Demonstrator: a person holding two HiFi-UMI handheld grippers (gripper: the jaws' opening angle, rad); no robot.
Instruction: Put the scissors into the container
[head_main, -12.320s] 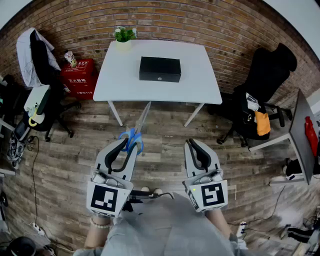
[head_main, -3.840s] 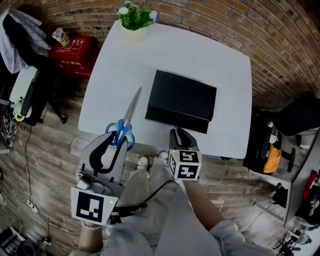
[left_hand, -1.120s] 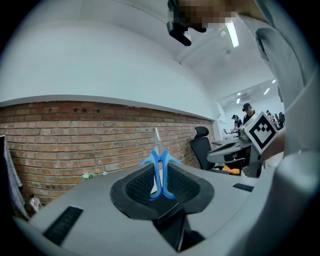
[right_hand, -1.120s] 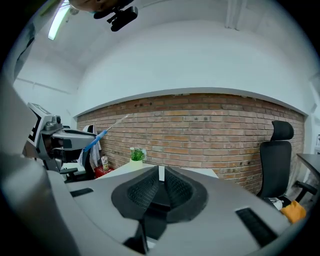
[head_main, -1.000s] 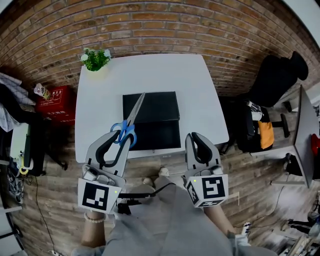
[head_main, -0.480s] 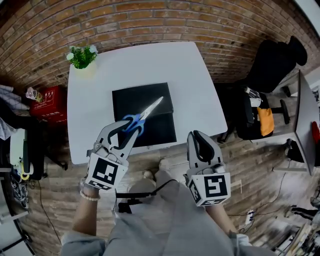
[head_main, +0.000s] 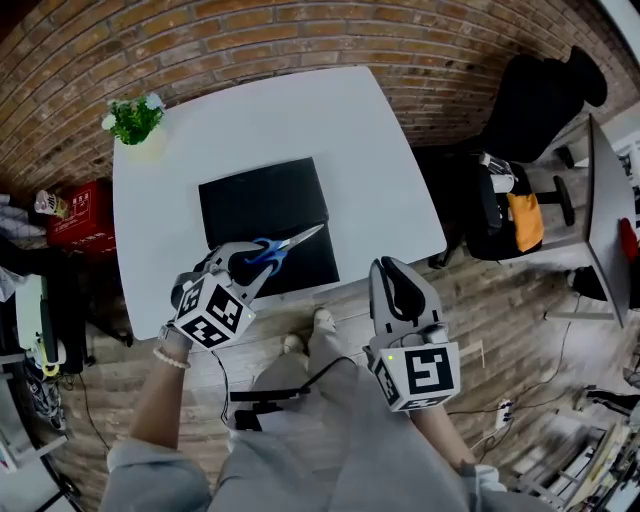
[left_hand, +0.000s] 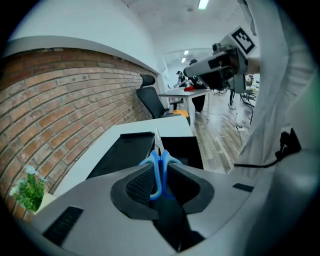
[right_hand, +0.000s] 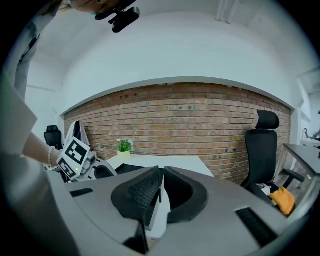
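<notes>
Status: carry stage, deposit not yet done. Scissors (head_main: 288, 243) are held in the left gripper (head_main: 252, 262), not lying in the container (head_main: 255, 195).

Left fingers (left_hand: 137, 184): closed on the blue handle loops, which sit squeezed on edge between the pads. The blades are shut together and stick out forward past the fingertips. Grip looks secure in the left gripper view.

Position: in the head view the blades lie across the near part of the container, tips pointing toward its right edge. Handles and fingers sit over the container's near-left corner. Height above the box cannot be read from overhead. The left gripper view suggests the scissors hang above it without touching.

Container: black, flat, rectangular, mid-bench (head_main: 385, 170). It appears open, with a lid laid back toward the wall and a darker well nearer the person. That is a judgement, since the inside is too dark to confirm.

Right gripper (head_main: 397, 285): fingers brought together with nothing between them, off the bench's near edge and well apart from the container. Idle.

Left to do, by my reading: lower the scissors into the well, open the fingers, draw the gripper away.

Other: plant (head_main: 132, 118) at the far-left bench corner, well apart from the container.
</notes>
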